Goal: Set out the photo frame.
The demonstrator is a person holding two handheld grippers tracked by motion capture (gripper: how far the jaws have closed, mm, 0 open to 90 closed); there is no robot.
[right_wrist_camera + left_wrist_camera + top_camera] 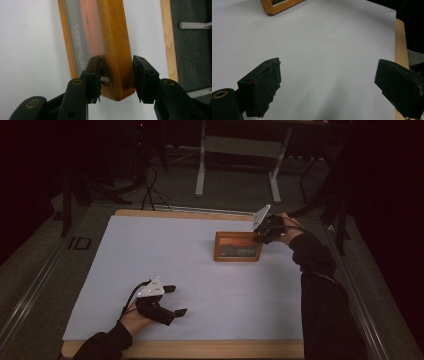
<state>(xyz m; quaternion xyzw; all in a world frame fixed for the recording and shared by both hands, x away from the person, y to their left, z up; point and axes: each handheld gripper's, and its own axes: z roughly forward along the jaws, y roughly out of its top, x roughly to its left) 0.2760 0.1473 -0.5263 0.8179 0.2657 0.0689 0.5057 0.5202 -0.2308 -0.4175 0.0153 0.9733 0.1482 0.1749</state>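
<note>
Bench (210,351): carries a sheet (165,265) that covers most of its top.
Wooden frame (238,247): lies on the sheet, right of centre, toward the far edge.
Right gripper (260,237): at the frame's right end, far right of the bench, fingers (93,75) on either side of the frame's corner.
Left gripper (175,301): near left part of the sheet, well apart from the frame.
Floor stand (239,155): on the floor behind the bench.

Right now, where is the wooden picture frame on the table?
In the high view, the wooden picture frame stands on the white sheet toward the far right, its right end between the right tongs, far from the left tongs.
</note>
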